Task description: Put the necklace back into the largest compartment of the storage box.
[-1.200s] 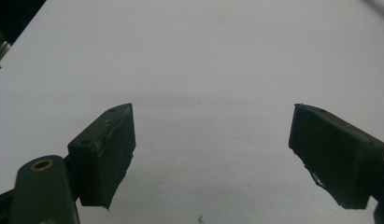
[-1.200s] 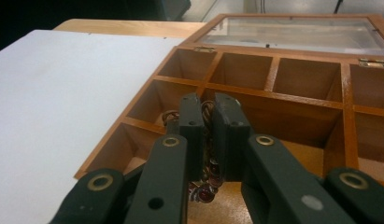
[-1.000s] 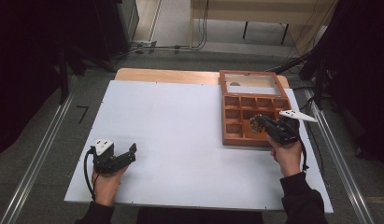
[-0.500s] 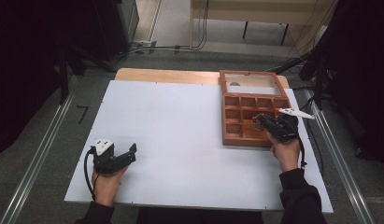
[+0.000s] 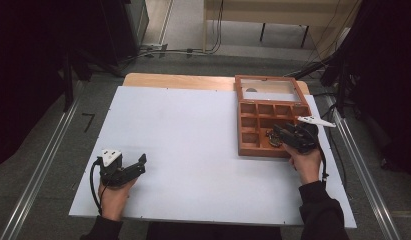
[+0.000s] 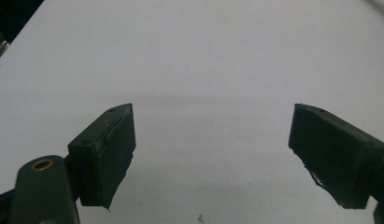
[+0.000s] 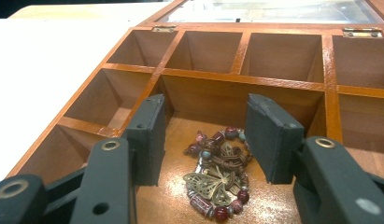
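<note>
jaws: right gripper (image 7: 203,140) just opened, spread astride the bracelet (image 7: 217,179), not pinching it
bracelet: heaped low between them in wooden box (image 5: 248,125)
left gripper (image 5: 124,170): spread, empty, far off

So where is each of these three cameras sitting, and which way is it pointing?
High view: above the person's side, looking forward and down on the white table; both forearms and grippers show.
Left gripper view: rides the left gripper, facing bare tabletop between open jaws.
Right gripper view: rides the right gripper, facing the wooden box and beaded jewellery.
Shared: high and right gripper views both show the box.
</note>
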`<state>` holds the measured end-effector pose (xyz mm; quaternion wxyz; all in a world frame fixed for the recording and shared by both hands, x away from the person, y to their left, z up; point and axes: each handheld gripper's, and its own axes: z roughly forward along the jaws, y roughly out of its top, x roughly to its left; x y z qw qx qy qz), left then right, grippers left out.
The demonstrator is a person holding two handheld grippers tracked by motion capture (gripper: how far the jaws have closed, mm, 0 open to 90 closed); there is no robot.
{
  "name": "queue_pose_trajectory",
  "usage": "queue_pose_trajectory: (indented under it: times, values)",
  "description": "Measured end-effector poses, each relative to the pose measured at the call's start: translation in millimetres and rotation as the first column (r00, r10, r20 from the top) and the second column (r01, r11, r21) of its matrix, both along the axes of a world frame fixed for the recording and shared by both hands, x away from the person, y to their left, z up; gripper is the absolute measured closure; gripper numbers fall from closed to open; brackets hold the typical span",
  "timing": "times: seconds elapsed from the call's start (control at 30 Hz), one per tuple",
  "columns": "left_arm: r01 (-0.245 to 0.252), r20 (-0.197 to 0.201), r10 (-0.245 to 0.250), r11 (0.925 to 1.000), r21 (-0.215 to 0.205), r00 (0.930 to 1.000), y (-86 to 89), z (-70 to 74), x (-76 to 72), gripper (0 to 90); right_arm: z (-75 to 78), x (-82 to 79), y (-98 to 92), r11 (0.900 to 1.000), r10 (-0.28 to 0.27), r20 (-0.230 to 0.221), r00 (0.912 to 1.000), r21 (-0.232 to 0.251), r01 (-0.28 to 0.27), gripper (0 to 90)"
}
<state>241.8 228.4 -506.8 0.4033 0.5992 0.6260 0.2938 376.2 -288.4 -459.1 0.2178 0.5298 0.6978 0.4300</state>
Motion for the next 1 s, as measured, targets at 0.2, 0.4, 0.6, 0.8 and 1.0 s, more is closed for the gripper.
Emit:
queue_pose_trajectory:
  times: [0.2,0.4,0.6,0.8,1.0]
  values:
    - [-0.001,-0.001,0.001,1.0000,0.003,1.0000,0.1,-0.5,0.3,15.4,1.4,-2.4,1.8,1.000,0.013,0.000,0.9999,0.011,-0.013,35.2]
    - [-0.003,-0.001,0.003,1.0000,0.003,1.0000,0.7,-0.2,0.1,15.4,2.6,-4.5,2.6,1.000,0.016,0.009,0.9998,0.007,-0.016,26.5]
    - [-0.001,-0.002,0.001,1.0000,0.004,1.0000,0.9,-0.2,0.2,15.4,2.8,-6.1,4.0,1.000,0.015,0.007,0.9999,-0.002,-0.015,19.7]
    - [-0.006,-0.002,0.006,1.0000,0.003,1.0000,1.2,-0.4,0.3,15.4,3.8,-7.6,4.9,1.000,0.012,0.011,0.9999,0.000,-0.012,15.1]
    - [-0.007,-0.003,0.007,1.0000,0.005,1.0000,1.8,-0.6,0.5,15.4,4.1,-9.1,4.9,1.000,0.013,0.006,0.9999,-0.003,-0.013,13.7]
